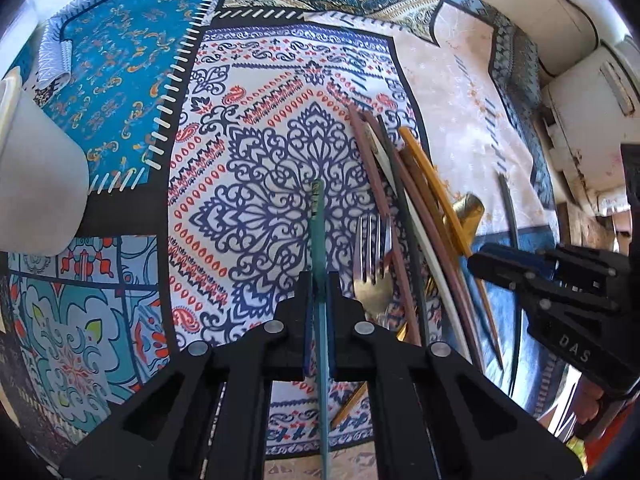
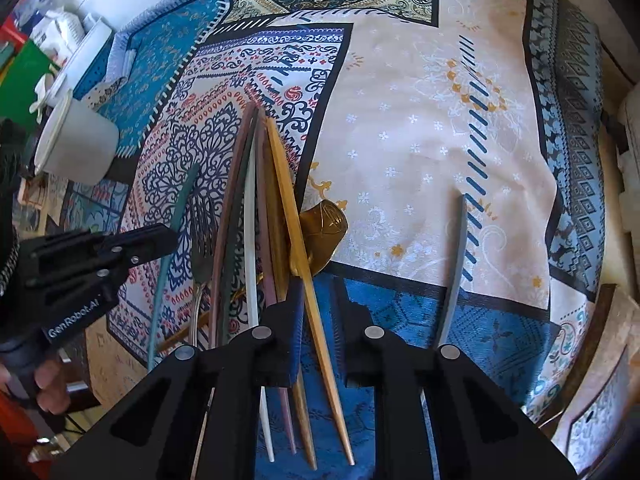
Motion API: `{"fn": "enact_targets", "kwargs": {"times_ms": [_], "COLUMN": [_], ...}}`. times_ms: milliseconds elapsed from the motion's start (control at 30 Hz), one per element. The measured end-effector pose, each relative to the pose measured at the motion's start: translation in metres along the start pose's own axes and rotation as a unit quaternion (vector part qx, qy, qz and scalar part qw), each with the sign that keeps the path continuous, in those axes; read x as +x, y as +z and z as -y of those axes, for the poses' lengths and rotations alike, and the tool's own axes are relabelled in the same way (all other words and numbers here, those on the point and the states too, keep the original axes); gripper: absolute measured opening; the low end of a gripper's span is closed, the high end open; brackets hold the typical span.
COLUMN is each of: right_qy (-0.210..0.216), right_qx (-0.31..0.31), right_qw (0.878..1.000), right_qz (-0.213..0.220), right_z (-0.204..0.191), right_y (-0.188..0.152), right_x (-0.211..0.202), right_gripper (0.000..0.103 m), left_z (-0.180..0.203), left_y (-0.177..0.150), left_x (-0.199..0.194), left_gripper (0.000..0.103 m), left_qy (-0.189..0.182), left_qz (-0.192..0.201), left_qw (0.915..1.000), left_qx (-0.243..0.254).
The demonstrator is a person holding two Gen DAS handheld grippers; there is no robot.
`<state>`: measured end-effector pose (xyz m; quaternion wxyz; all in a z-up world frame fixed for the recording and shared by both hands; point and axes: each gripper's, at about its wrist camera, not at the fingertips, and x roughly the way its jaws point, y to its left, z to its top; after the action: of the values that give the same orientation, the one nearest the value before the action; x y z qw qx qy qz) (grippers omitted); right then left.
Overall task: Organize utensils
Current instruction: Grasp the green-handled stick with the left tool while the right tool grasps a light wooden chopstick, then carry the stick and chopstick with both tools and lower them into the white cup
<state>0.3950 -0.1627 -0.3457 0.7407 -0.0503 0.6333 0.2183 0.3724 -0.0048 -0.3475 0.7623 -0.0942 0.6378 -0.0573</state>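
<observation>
Just left of the fork [image 1: 374, 268], the left gripper [image 1: 320, 292] is squeezing the teal chopstick [image 1: 320, 248], which is pointing straight ahead, while the right gripper [image 2: 318, 300] is waiting open around the yellow chopstick [image 2: 298, 232] on the fork's right side.

a teal chopstick [image 1: 320, 264] is pinched upright between the left gripper [image 1: 320, 280] fingers, with a silver fork [image 1: 374, 264] flat just to their right, then a fanned bundle of brown, white, dark and yellow chopsticks [image 2: 256, 208] crossing a gold spoon [image 2: 324, 228], and a lone grey chopstick [image 2: 456, 264] well right of the right gripper [image 2: 318, 300].
</observation>
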Motion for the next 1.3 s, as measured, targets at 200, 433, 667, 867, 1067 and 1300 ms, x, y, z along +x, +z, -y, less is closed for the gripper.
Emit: {"fn": "enact_targets", "kwargs": {"times_ms": [200, 433, 667, 867, 1067, 1300], "right_qy": [-0.023, -0.039, -0.021, -0.015, -0.017, -0.016], "right_qx": [-0.023, -0.05, -0.02, -0.001, 0.016, 0.034], "right_qw": [0.999, 0.998, 0.999, 1.0, 0.999, 0.997], "right_qz": [-0.013, -0.02, -0.02, 0.002, 0.027, 0.063], "right_z": [-0.012, -0.023, -0.017, -0.014, -0.009, -0.008], "right_y": [0.003, 0.009, 0.013, 0.01, 0.006, -0.004], "right_x": [0.009, 0.013, 0.011, -0.004, -0.028, -0.049], "right_gripper": [0.012, 0.011, 0.006, 0.006, 0.006, 0.006], "left_z": [0.009, 0.031, 0.039, 0.022, 0.017, 0.015], "left_y": [-0.005, 0.005, 0.019, 0.026, 0.021, 0.0], "left_x": [0.002, 0.01, 0.015, 0.003, -0.031, -0.076], "left_gripper": [0.004, 0.01, 0.004, 0.004, 0.004, 0.004], "left_qy": [0.017, 0.029, 0.013, 0.004, -0.001, -0.006], "left_qz": [-0.025, -0.034, -0.036, -0.02, 0.015, 0.069], "left_qw": [0.9989, 0.9971, 0.997, 0.9981, 0.9978, 0.9951], "left_qx": [0.036, 0.062, 0.067, 0.059, 0.065, 0.071]}}
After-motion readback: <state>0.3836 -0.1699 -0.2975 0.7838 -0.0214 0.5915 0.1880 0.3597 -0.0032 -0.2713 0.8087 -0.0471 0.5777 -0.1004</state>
